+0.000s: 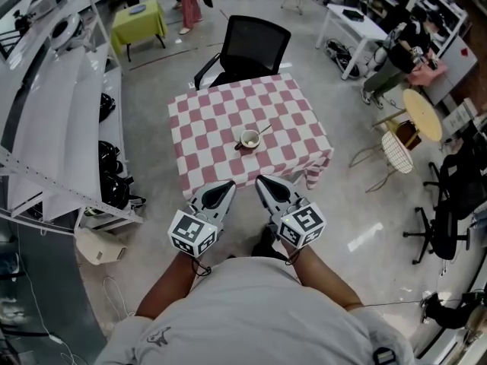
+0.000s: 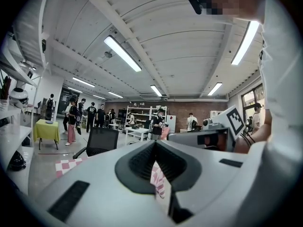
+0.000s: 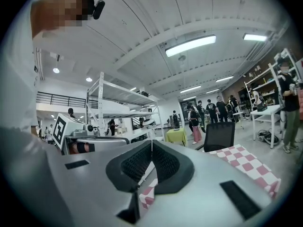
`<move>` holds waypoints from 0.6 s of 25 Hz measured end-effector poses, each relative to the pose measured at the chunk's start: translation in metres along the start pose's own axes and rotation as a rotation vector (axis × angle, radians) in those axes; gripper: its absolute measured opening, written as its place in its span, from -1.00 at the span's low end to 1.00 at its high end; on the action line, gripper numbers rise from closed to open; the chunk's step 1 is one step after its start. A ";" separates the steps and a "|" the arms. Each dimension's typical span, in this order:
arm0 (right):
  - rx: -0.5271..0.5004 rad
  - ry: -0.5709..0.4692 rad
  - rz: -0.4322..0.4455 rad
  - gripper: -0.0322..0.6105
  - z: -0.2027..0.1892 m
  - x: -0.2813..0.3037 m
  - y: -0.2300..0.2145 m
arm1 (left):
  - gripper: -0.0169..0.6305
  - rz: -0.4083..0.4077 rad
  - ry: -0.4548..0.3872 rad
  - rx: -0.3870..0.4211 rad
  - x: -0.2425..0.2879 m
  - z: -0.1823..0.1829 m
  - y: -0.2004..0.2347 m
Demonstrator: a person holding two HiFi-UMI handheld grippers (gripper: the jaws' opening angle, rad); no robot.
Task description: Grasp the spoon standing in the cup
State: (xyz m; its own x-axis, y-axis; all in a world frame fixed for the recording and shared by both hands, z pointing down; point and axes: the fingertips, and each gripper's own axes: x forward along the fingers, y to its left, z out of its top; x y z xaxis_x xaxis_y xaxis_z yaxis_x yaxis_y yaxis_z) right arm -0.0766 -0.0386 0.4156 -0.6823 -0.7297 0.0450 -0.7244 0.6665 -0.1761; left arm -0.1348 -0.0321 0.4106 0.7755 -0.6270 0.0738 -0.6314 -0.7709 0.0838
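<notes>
A small cream cup (image 1: 249, 138) stands near the middle of the table with the red-and-white checked cloth (image 1: 205, 128). A spoon (image 1: 261, 133) leans in it, its handle pointing out to the right. My left gripper (image 1: 227, 185) and right gripper (image 1: 261, 180) hang side by side before the table's near edge, well short of the cup. Both are shut with nothing between the jaws. In the left gripper view the left gripper (image 2: 155, 144) hides the cup; in the right gripper view the right gripper (image 3: 151, 142) hides it as well. Both cameras point up over the room.
A black office chair (image 1: 251, 48) stands at the table's far side. White shelving (image 1: 61, 120) runs along the left. A yellow-green table (image 1: 138, 20) and several people stand at the back. A white desk (image 1: 354, 23) and round stools (image 1: 421, 114) are on the right.
</notes>
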 end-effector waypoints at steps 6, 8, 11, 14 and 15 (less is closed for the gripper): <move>0.002 0.001 0.007 -0.80 0.008 0.010 -0.036 | -0.91 0.014 0.001 -0.007 0.035 0.004 0.018; 0.005 -0.001 0.003 -0.80 0.011 0.011 -0.053 | -0.91 0.013 0.004 -0.007 0.050 0.005 0.020; 0.012 -0.010 -0.004 -0.79 0.012 0.009 -0.081 | -0.91 0.006 0.015 -0.003 0.075 0.002 0.021; 0.023 -0.015 0.000 -0.79 0.014 0.009 -0.113 | -0.91 0.009 0.020 0.000 0.106 -0.001 0.025; 0.026 -0.016 0.004 -0.79 0.017 0.008 -0.124 | -0.91 0.008 0.021 0.003 0.117 -0.001 0.025</move>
State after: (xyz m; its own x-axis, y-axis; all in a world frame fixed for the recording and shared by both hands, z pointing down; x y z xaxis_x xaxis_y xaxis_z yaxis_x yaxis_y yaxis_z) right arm 0.0090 -0.1296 0.4213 -0.6833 -0.7296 0.0288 -0.7188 0.6653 -0.2019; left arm -0.0597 -0.1245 0.4221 0.7703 -0.6304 0.0957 -0.6373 -0.7664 0.0805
